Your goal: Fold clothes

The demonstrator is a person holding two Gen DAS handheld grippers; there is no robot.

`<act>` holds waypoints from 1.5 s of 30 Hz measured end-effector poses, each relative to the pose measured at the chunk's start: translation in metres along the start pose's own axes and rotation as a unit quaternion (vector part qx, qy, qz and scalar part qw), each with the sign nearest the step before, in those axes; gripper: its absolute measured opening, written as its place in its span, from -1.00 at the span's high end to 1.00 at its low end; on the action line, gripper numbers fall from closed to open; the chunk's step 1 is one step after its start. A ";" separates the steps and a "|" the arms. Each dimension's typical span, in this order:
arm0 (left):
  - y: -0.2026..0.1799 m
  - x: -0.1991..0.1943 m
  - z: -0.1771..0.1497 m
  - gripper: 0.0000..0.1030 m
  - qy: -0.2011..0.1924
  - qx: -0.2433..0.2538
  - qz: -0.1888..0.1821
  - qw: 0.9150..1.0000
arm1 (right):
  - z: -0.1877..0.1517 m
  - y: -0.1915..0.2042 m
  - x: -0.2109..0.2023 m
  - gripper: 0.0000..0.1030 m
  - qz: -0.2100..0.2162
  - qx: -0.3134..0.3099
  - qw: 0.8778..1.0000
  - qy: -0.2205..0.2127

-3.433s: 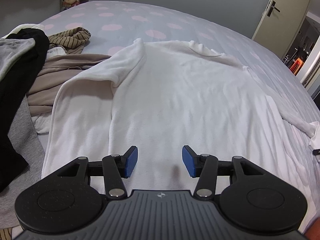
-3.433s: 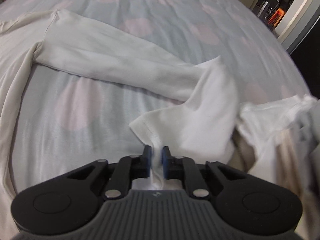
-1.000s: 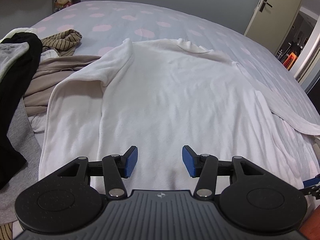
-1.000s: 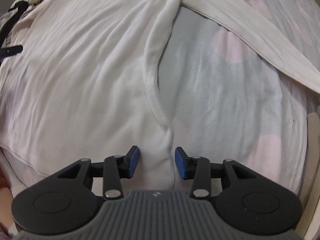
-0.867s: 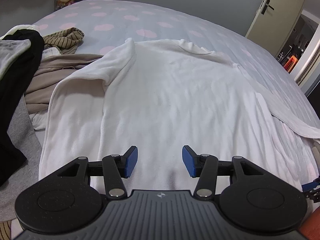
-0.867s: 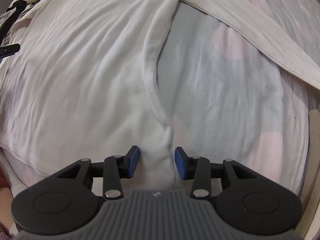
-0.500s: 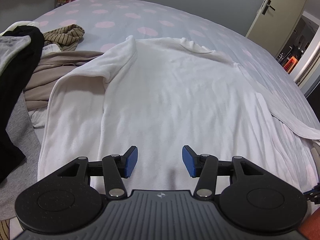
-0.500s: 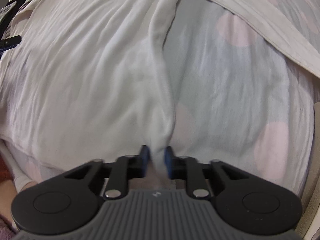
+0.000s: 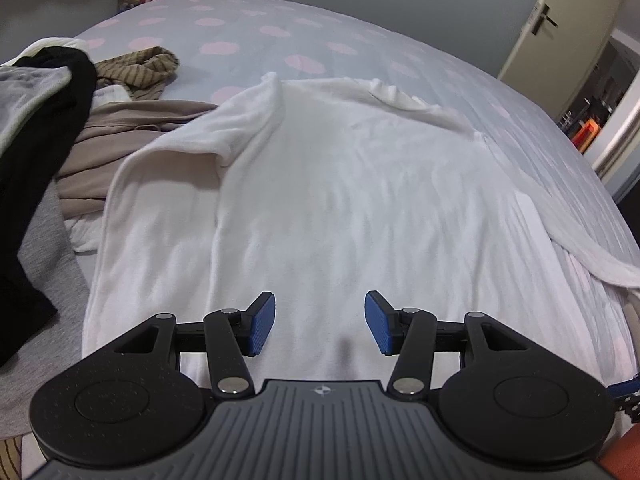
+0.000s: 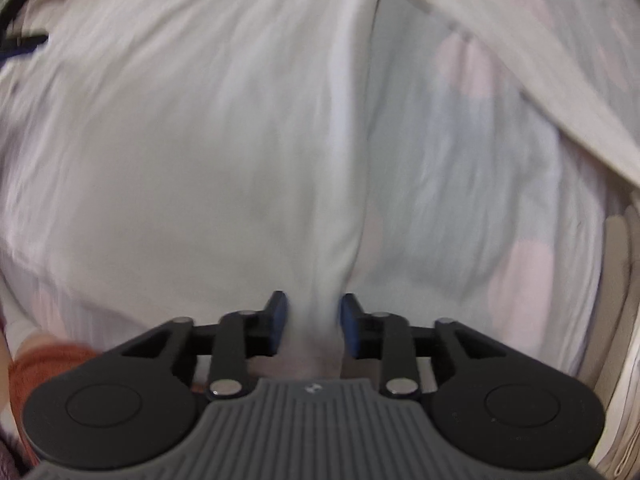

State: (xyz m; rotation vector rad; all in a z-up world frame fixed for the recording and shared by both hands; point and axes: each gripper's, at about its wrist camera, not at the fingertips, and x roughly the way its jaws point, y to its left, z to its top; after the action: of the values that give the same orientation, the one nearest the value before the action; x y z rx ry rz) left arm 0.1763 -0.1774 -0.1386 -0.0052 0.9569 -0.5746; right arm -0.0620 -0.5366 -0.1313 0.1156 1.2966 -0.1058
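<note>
- A white long-sleeved top lies spread flat on a bed whose grey cover carries pink blotches; its neckline points toward the far end of the bed.
- The left gripper hovers over the near hem of the top, its blue pads spread wide with nothing between them.
- The top's left sleeve is doubled back alongside the body; its right sleeve trails off toward the bed's right edge.
- The right gripper sits at the top's side edge, a raised ridge of white cloth running down between its blue pads. The view is blurred; the pads stand a little apart on either side of the cloth, and I cannot tell whether they pinch it.
- A heap of other clothes in black, grey, brown and stripes lies beside the top, to the left.
- An open door shows beyond the bed, to the right.
</note>
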 end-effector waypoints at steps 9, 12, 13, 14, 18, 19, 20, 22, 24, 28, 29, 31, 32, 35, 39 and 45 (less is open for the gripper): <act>0.006 -0.015 0.005 0.03 -0.036 -0.019 0.023 0.999 | -0.019 -0.045 -0.034 0.16 0.018 0.186 0.971 -0.147; 0.016 -0.023 0.006 0.03 -0.040 -0.038 0.044 0.998 | -0.020 -0.050 -0.030 0.14 0.026 0.241 0.955 -0.173; 0.021 -0.024 0.007 0.03 -0.034 -0.049 0.050 0.997 | -0.020 -0.052 -0.029 0.14 0.026 0.249 0.952 -0.177; 0.026 -0.025 0.008 0.03 -0.029 -0.059 0.057 0.996 | -0.021 -0.054 -0.029 0.14 0.025 0.258 0.949 -0.180; 0.045 -0.028 0.009 -0.02 0.001 -0.106 0.044 0.993 | -0.015 -0.053 -0.024 0.14 0.007 0.245 0.953 -0.180; 0.048 -0.029 0.010 -0.02 0.005 -0.112 0.048 0.993 | -0.013 -0.050 -0.022 0.14 0.001 0.235 0.956 -0.177; 0.050 -0.031 0.012 -0.02 0.007 -0.112 0.055 0.992 | -0.011 -0.048 -0.021 0.14 -0.004 0.223 0.959 -0.177; 0.054 -0.034 0.017 -0.02 0.014 -0.102 0.065 0.993 | -0.009 -0.045 -0.021 0.14 0.002 0.210 0.960 -0.185; 0.060 -0.037 0.022 -0.02 0.022 -0.093 0.081 0.992 | -0.010 -0.047 -0.020 0.14 0.014 0.209 0.959 -0.193; 0.077 -0.034 0.024 -0.03 0.044 -0.075 0.143 0.986 | -0.013 -0.055 -0.018 0.08 0.046 0.227 0.952 -0.201; 0.082 -0.031 0.023 -0.03 0.053 -0.074 0.156 0.983 | -0.014 -0.058 -0.017 0.06 0.052 0.234 0.950 -0.200; 0.088 -0.021 0.015 -0.03 0.072 -0.075 0.149 0.983 | -0.015 -0.060 -0.017 0.06 0.061 0.239 0.948 -0.202; 0.091 -0.017 0.011 -0.03 0.081 -0.076 0.145 0.983 | -0.015 -0.060 -0.017 0.06 0.065 0.242 0.947 -0.203; 0.088 -0.010 0.003 0.11 0.082 -0.080 0.104 0.988 | -0.015 -0.058 -0.018 0.06 0.069 0.237 0.947 -0.208; 0.068 -0.008 0.004 0.70 0.081 -0.013 0.150 0.985 | -0.016 -0.058 -0.018 0.06 0.075 0.235 0.946 -0.210; 0.066 -0.029 0.023 0.85 0.043 -0.022 0.151 0.987 | -0.018 -0.061 -0.017 0.06 0.090 0.238 0.943 -0.213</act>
State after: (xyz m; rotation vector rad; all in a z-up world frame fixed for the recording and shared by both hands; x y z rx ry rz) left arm 0.2115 -0.1128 -0.1193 0.1252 1.0310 -0.2755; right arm -0.0921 -0.5944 -0.1211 0.5928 0.8020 -0.2708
